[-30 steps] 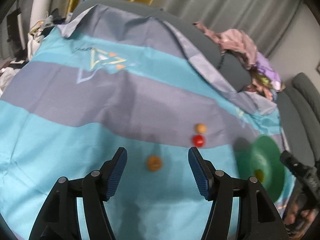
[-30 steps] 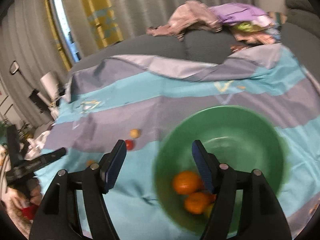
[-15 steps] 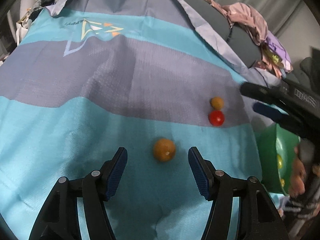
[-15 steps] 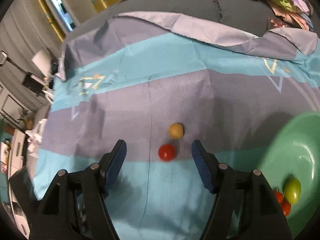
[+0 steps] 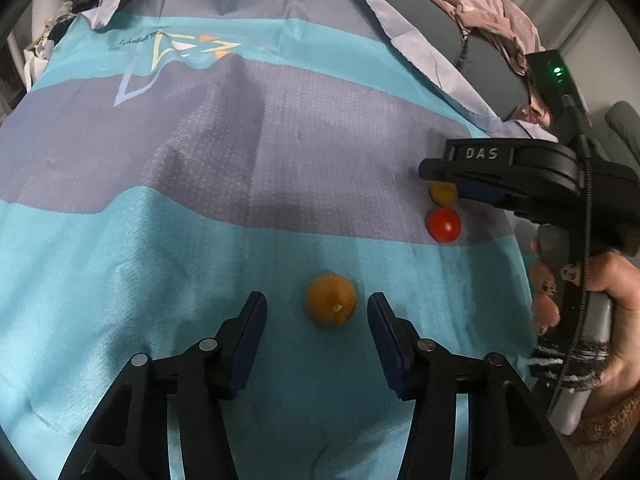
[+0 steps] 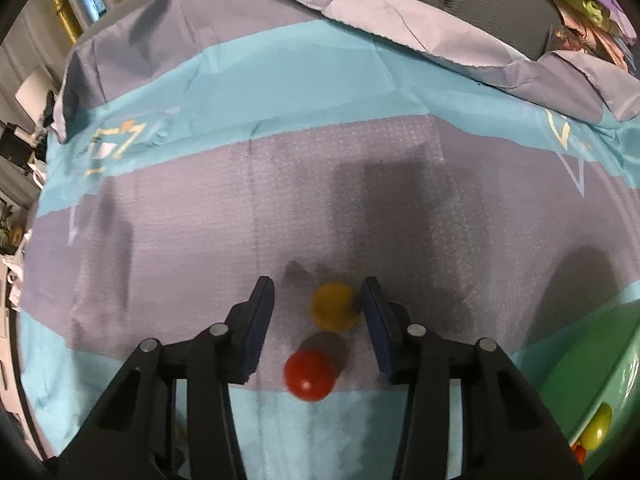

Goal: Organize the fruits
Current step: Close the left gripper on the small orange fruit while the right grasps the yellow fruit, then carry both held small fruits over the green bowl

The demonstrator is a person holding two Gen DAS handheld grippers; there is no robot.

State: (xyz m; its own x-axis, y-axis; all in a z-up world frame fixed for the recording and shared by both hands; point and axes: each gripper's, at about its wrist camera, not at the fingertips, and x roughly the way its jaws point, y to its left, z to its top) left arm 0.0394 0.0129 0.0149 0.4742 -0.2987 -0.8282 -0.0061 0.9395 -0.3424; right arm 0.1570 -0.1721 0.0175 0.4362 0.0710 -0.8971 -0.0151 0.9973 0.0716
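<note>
Striped cloth (image 5: 200,240): three loose fruits, two wide-spread tools, left tool (image 5: 316,312), right tool (image 6: 318,300).

In the left wrist view, the right gripper (image 5: 440,190) covers the upper right part of the small yellow-orange fruit (image 5: 442,195), and whether its fingers touch that fruit cannot be told there. The person's right hand (image 5: 592,292) is cut off by the frame's right edge. In the right wrist view, the green bowl (image 6: 592,364) is cut by the right edge, so only part of its wall and inside shows. A yellow-green fruit (image 6: 597,432) in it is blurred, and a red one (image 6: 577,451) below it is mostly hidden. The red fruit (image 6: 309,374) between the fingers is soft with blur.
</note>
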